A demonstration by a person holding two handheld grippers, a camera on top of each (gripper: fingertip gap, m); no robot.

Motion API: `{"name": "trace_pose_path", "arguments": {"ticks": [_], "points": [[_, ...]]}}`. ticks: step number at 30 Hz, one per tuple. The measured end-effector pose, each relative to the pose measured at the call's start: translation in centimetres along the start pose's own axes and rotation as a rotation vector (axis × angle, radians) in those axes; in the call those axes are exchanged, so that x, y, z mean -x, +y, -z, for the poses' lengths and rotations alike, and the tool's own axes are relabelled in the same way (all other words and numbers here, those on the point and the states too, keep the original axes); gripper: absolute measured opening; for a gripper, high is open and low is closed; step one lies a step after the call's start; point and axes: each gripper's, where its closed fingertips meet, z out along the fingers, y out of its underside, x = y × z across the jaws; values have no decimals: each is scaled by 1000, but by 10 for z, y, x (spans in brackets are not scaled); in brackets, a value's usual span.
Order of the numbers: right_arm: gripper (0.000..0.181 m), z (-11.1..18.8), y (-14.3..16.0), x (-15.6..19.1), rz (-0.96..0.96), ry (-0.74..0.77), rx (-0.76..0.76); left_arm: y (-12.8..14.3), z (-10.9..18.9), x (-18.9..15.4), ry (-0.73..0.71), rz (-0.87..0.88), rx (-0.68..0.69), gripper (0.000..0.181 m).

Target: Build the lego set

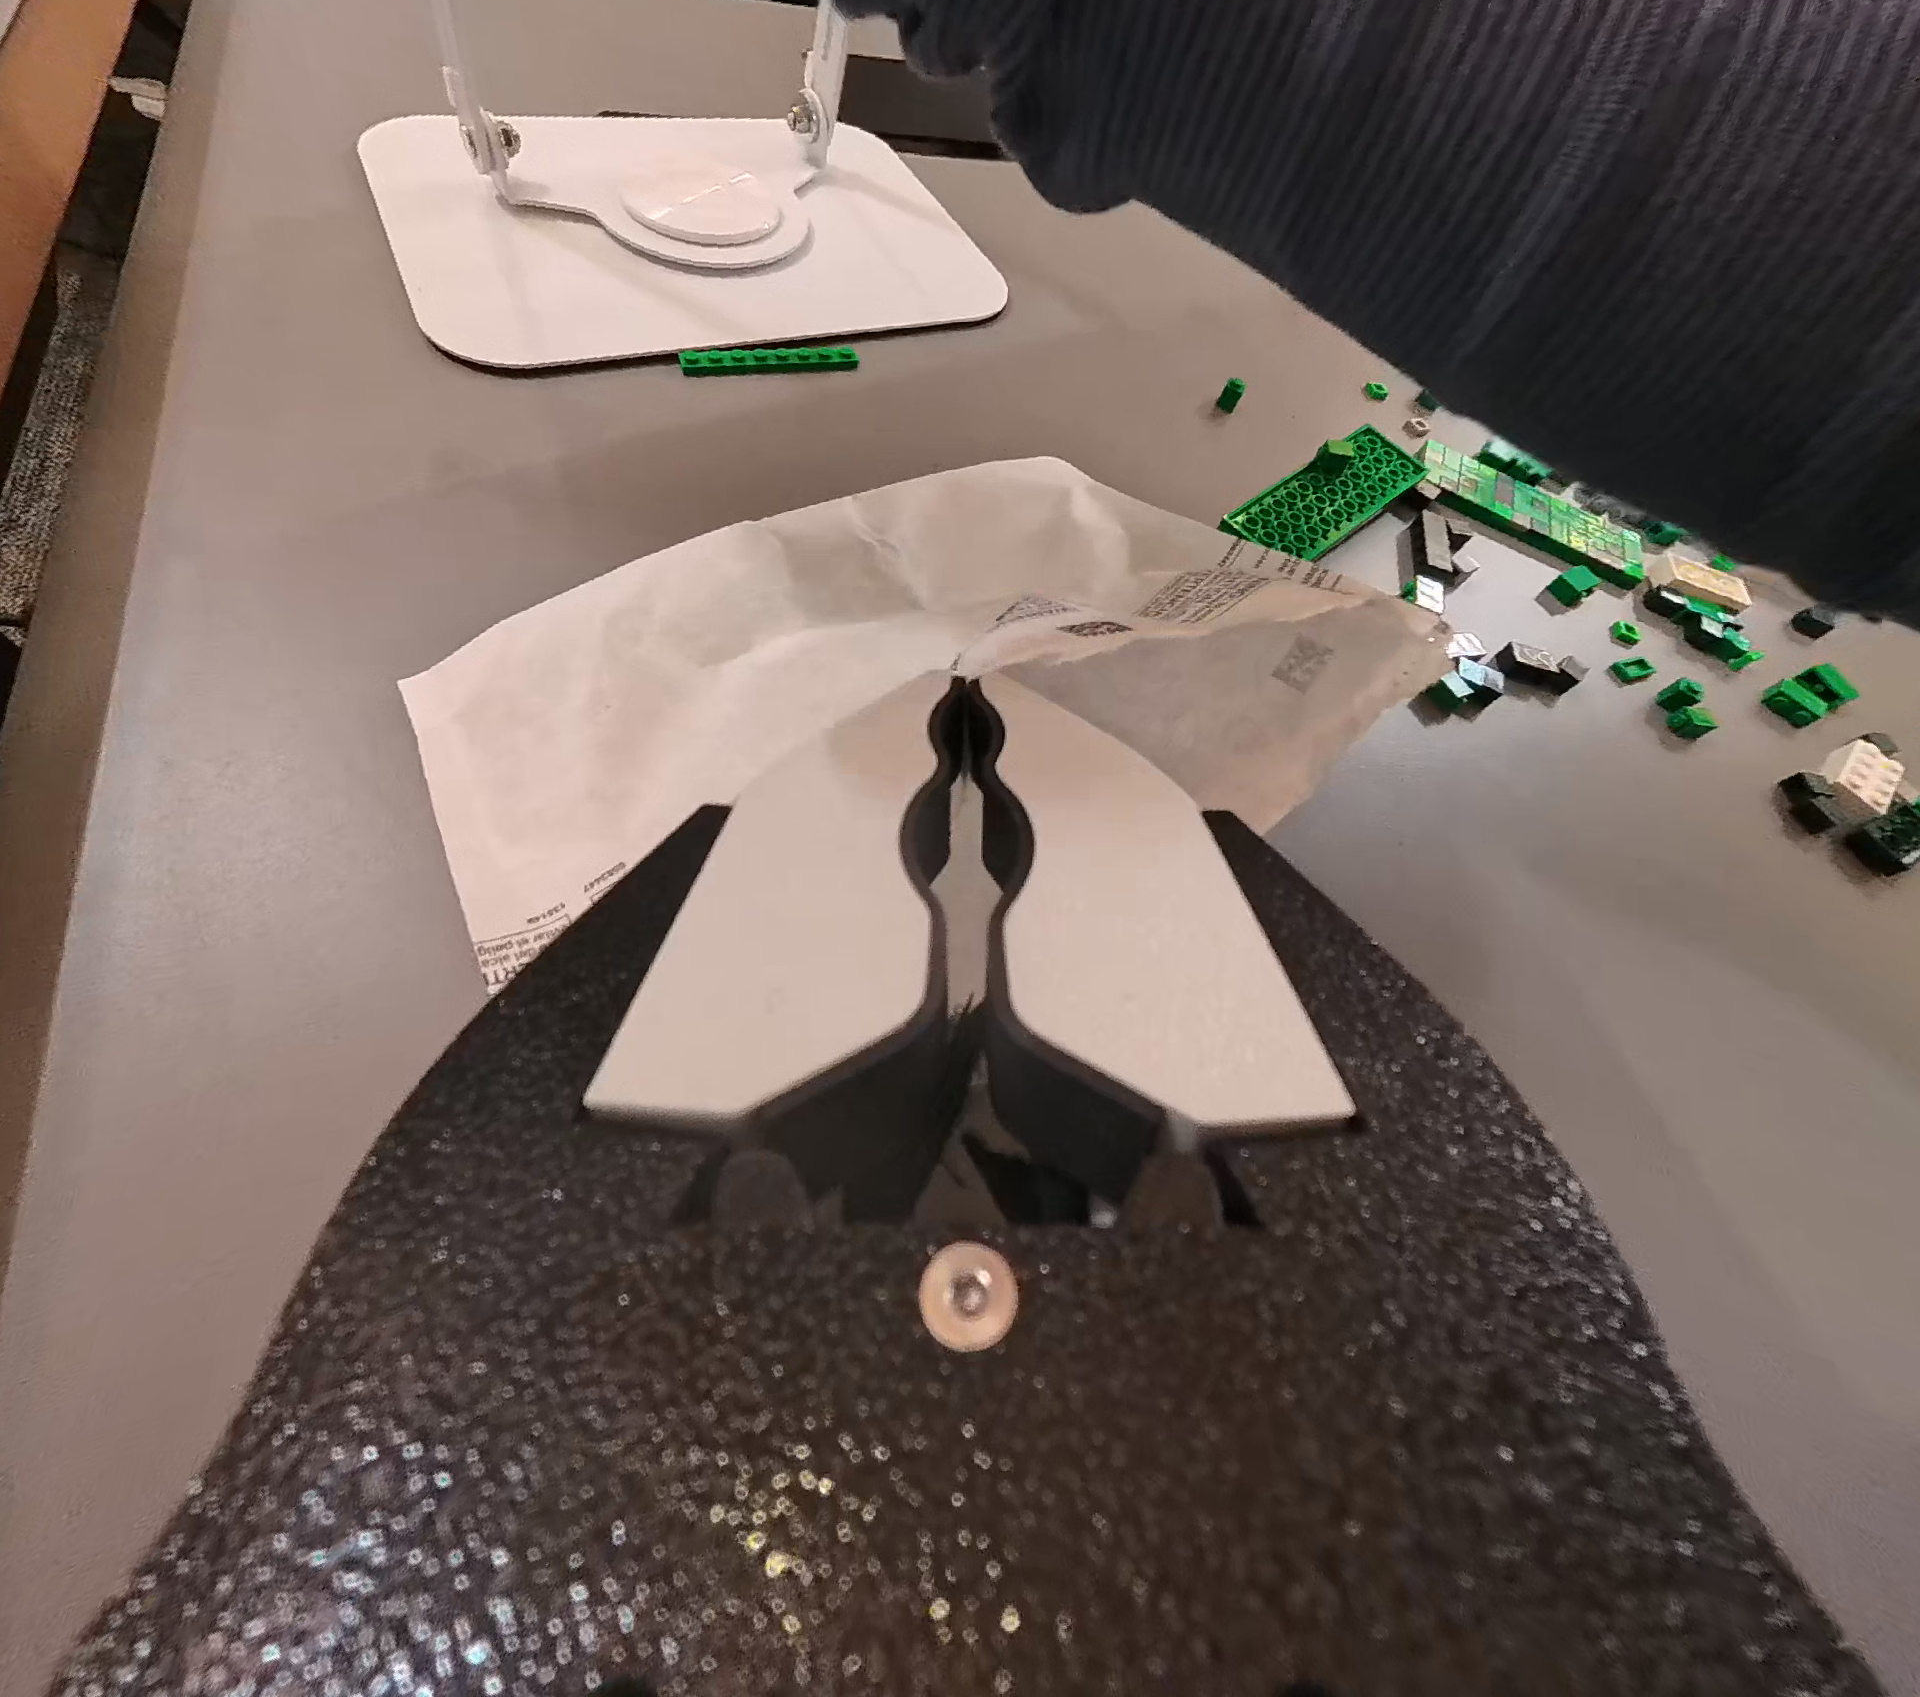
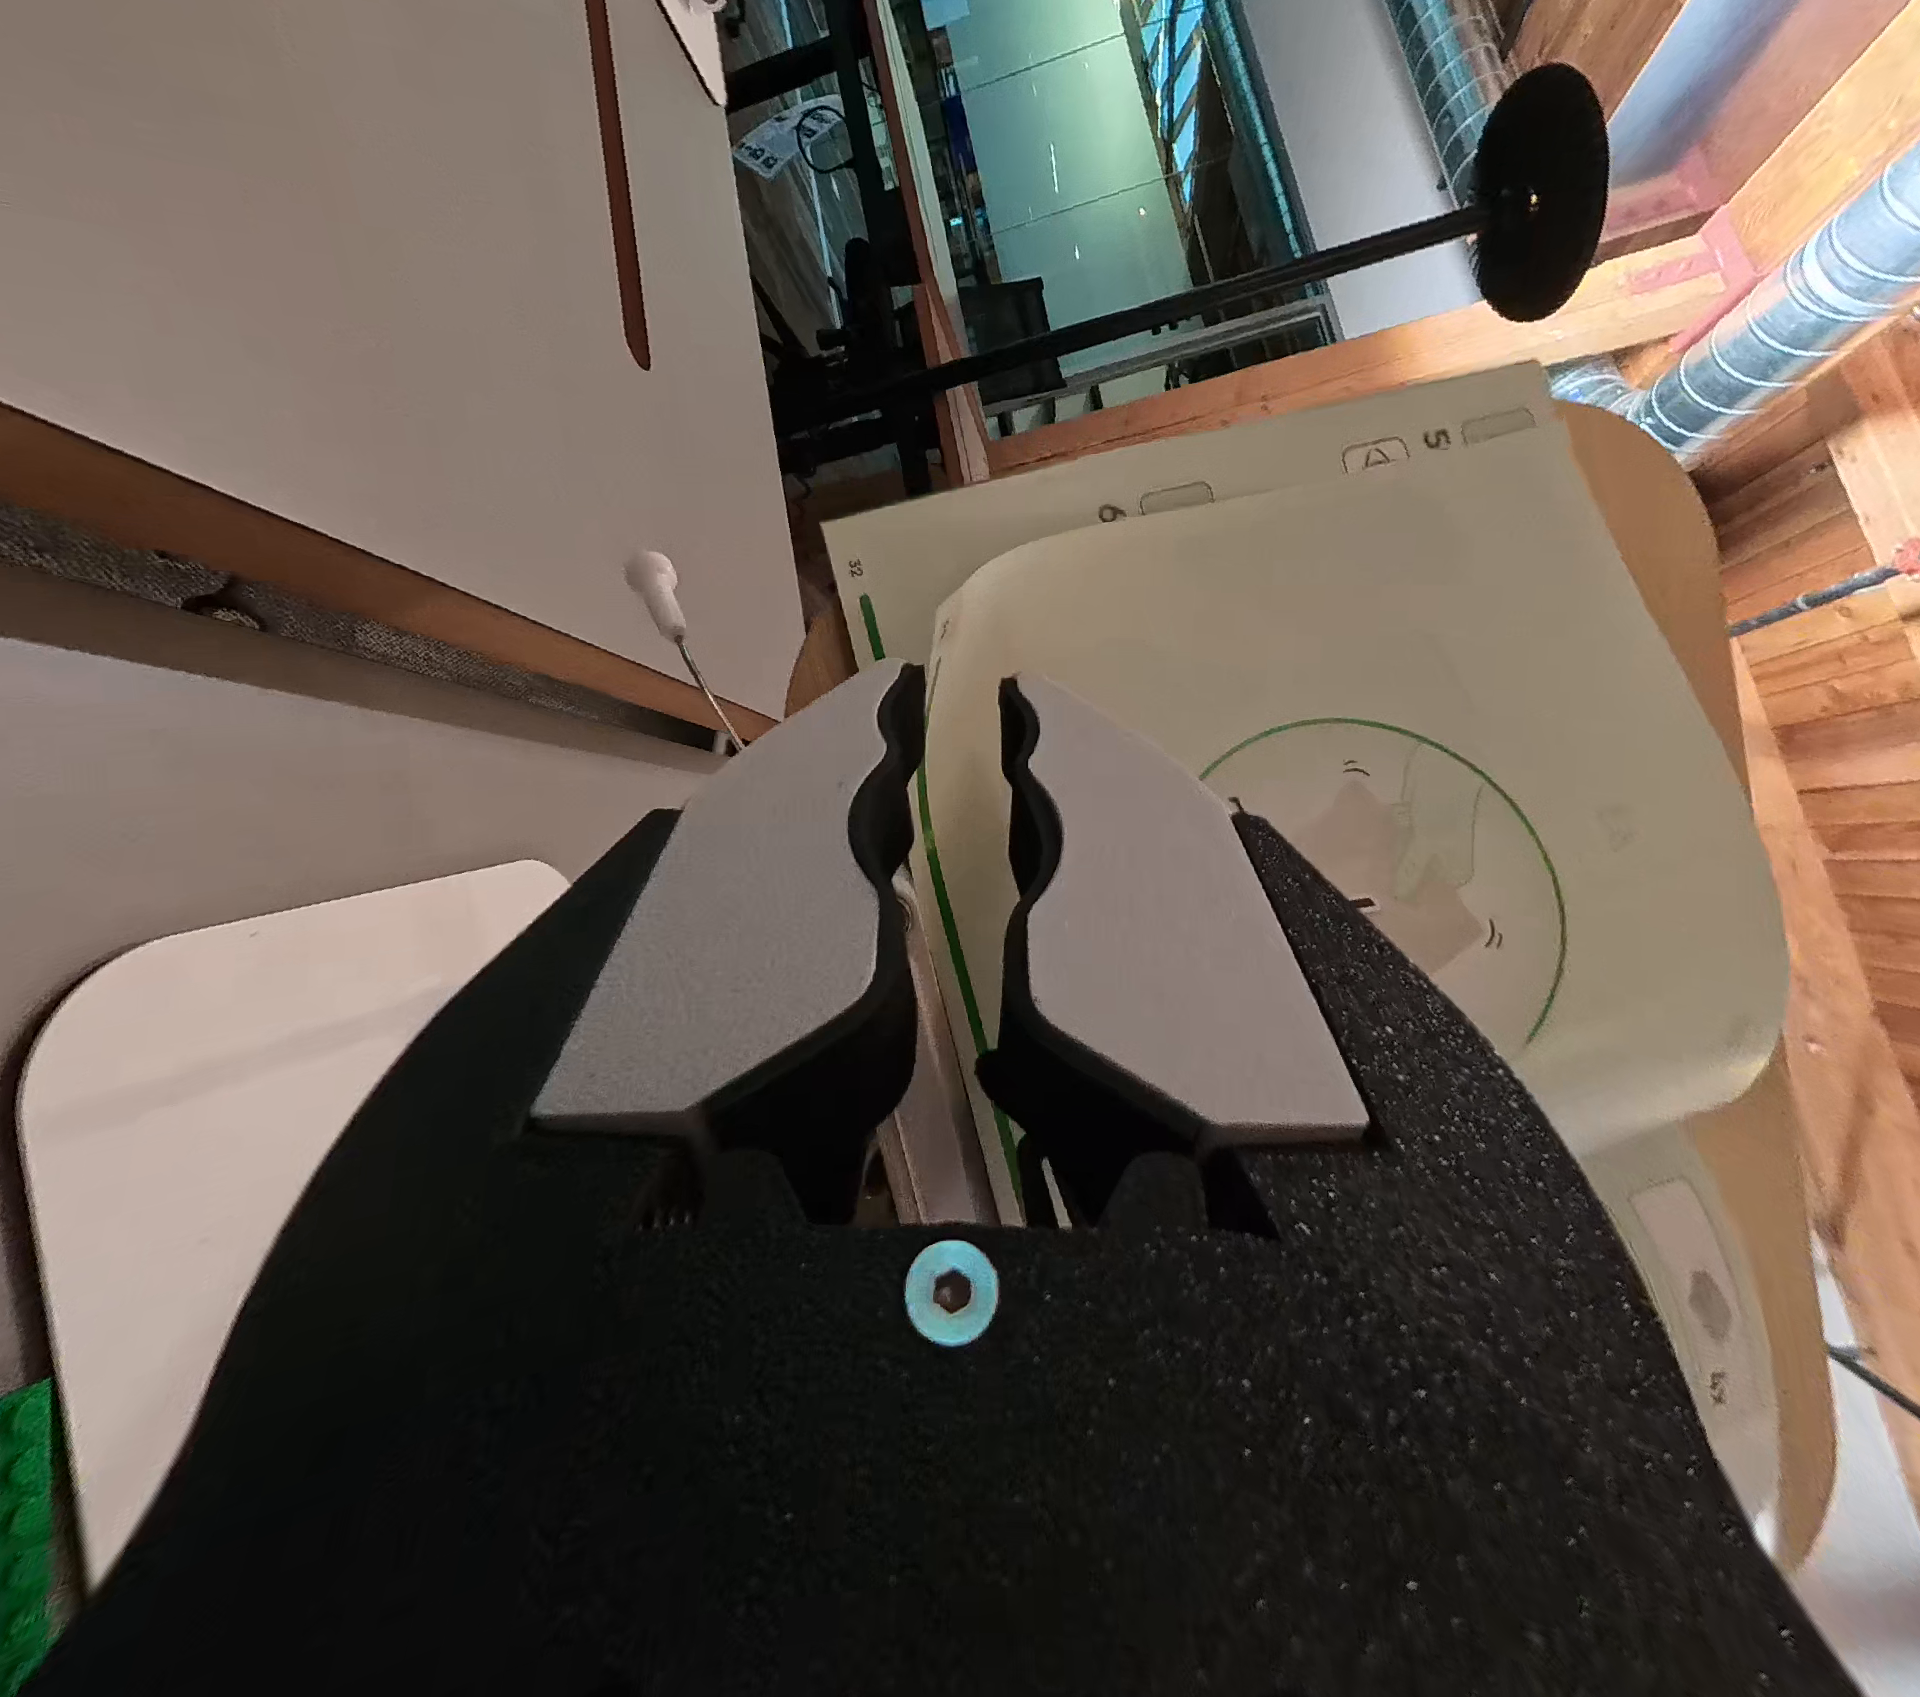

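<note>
My left gripper (image 1: 966, 686) is shut on a crumpled white paper bag (image 1: 727, 639) and pinches it at a fold above the grey table (image 1: 260, 608). Loose green, black and white lego pieces (image 1: 1683, 660) lie at the right, beside a green plate (image 1: 1325, 494) turned underside up. A long thin green brick (image 1: 769, 360) lies against the white stand base (image 1: 623, 276). In the right wrist view, my right gripper (image 2: 961, 681) is open. A curled page of the instruction booklet (image 2: 1351, 660) stands between its fingers, untouched by the right one.
A grey sleeved arm (image 1: 1455, 141) crosses the top right of the left wrist view. The booklet leans on a wooden board (image 2: 1704, 608). The white stand base (image 2: 260, 1076) and a green piece (image 2: 26, 1491) show at the lower left of the right wrist view.
</note>
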Motion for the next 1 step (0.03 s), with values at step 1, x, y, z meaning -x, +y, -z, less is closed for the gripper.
{"name": "trace_pose_path", "arguments": {"ticks": [1], "points": [[11,-1,0,1,12,-4,1,0,0,0,2,1,2,0]]}}
